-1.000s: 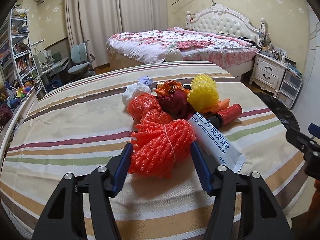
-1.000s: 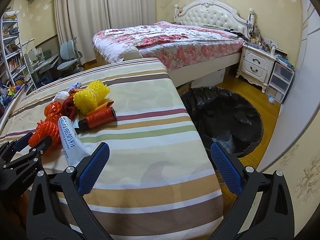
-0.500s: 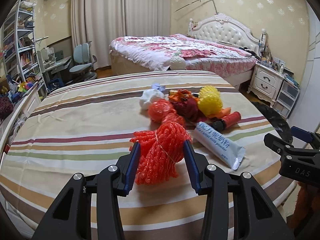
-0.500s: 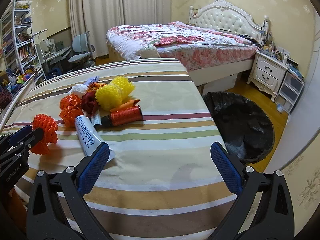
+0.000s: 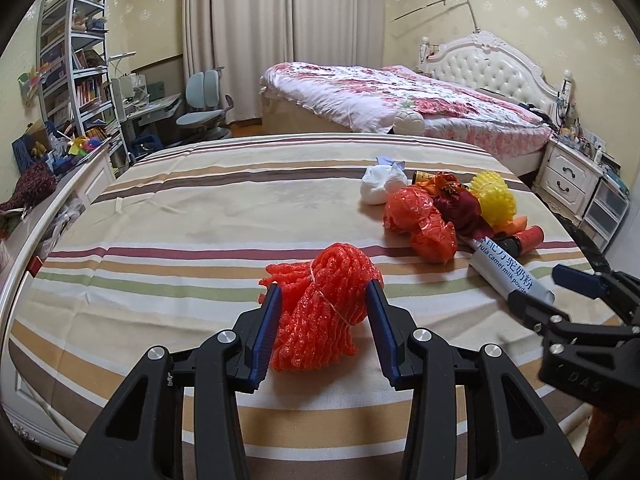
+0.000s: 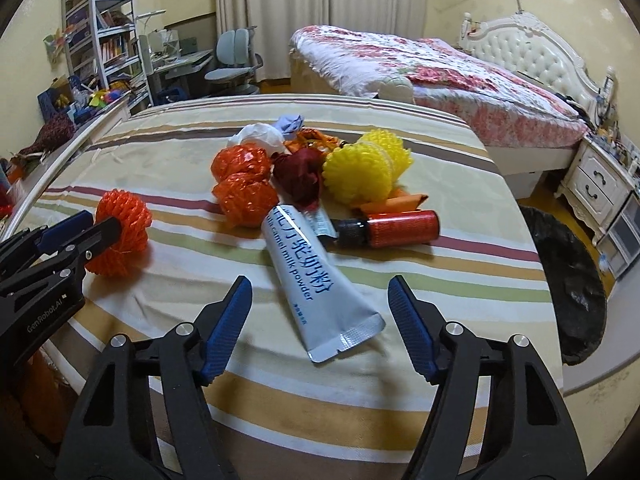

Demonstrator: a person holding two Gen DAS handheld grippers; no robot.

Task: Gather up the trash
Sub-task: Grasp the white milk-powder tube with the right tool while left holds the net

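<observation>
The left gripper (image 5: 324,300) points forward and down over the striped bedspread (image 5: 192,240), its blue pads pressed into both sides of a tied bundle of orange-red foam fruit netting (image 5: 320,308), so the jaws are clamped on it. The netting's lower end hangs close over the cloth; whether it touches cannot be told. In the right wrist view the same gripper enters from the left edge with the netting at its tip.

The right gripper (image 6: 320,312) also tilts downward, and its jaws have just been closing. They stand apart now, one on each side of the crimped end of a white tube printed "camel milk powder" (image 6: 316,280); the pads do not touch it (a gap shows at both sides). The tube lies flat on the bedspread, cap end towards the pile.

Just beyond the tube is the rest of the trash, bunched together: two crumpled orange plastic bags (image 6: 240,180), a dark red wad (image 6: 300,176), two yellow foam nets (image 6: 364,168), a small orange-red bottle with a black cap (image 6: 392,229) lying on its side, and behind them white (image 6: 256,134) and pale blue (image 6: 290,123) crumpled scraps.

Off the bedspread's right edge, on the floor, sits a bin lined with a black bag (image 6: 568,280). Farther back are a bed with a floral cover (image 6: 420,64), a white nightstand (image 6: 600,184), a grey chair (image 6: 232,60) and shelving (image 6: 100,32).
</observation>
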